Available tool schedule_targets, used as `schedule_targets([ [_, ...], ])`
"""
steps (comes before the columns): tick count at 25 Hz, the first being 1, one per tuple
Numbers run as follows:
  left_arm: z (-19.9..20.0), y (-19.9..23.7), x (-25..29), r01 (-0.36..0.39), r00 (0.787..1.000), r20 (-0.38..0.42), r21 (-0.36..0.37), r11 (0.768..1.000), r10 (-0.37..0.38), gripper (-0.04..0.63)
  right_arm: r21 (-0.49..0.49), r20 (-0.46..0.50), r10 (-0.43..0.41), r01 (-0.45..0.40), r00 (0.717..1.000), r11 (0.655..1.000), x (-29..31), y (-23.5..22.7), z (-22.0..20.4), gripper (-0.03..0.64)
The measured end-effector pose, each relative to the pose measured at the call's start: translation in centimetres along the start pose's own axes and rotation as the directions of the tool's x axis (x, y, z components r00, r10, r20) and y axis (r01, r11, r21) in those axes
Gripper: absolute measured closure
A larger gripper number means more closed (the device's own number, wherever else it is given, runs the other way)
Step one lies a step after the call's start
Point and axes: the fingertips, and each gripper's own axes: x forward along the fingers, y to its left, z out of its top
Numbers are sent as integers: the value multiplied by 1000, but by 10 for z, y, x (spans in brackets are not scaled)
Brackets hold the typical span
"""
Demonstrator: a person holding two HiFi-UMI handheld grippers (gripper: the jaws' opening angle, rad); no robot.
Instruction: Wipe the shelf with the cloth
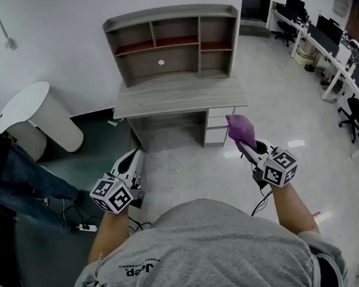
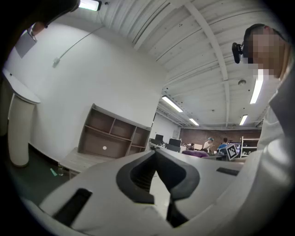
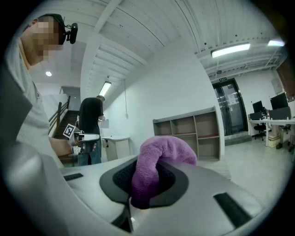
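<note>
The right gripper (image 1: pixel 244 146) sits at the centre right of the head view, its jaws clamped on a purple cloth (image 1: pixel 241 128). In the right gripper view the cloth (image 3: pixel 161 154) fills the gap between the dark pads of the right gripper (image 3: pixel 154 162) and bulges up and over to the right beyond the tips. The left gripper (image 1: pixel 133 156) is at the lower left of centre in the head view. In its own view the jaws of the left gripper (image 2: pixel 155 152) meet at the tips with nothing between them. Each gripper carries a marker cube, the left one (image 1: pixel 113 196) and the right one (image 1: pixel 281 168), just above the wearer's grey shirt (image 1: pixel 199 249) at the bottom of the frame.

Both grippers are held in the air, well apart from the shelf (image 1: pixel 177 16), which stands against the white wall at the upper centre of the head view. It has open compartments, some with reddish boards (image 1: pixel 154 45), and rests on a grey desk (image 1: pixel 179 94) with drawers (image 1: pixel 218 122) at the lower right. The shelf also appears right of centre in the right gripper view (image 3: pixel 193 133) and left of centre in the left gripper view (image 2: pixel 110 136).

A white round table (image 1: pixel 23 105) stands at the left. A person in dark clothes (image 1: pixel 10 176) is at the left edge, and a power strip (image 1: pixel 84 227) lies on the floor nearby. Office desks with monitors (image 1: pixel 325 37) and a black chair (image 1: pixel 355 118) line the upper right.
</note>
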Motion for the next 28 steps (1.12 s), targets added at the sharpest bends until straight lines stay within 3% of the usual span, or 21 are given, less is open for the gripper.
schedule_targets([
  [19,-27,-59,48,-45,999,8,-26,999,45,574,26,-2,105,-104,995,994,-36,-59,-1,554],
  [24,-38,-44,58,-58,998,-27,-31,998,57,574,42,-30,140,-138,990,989,-10,-68,-12,554],
  [28,-38,1,66,-76,997,-27,-57,995,74,574,45,-49,155,-153,987,987,37,-73,-16,554],
])
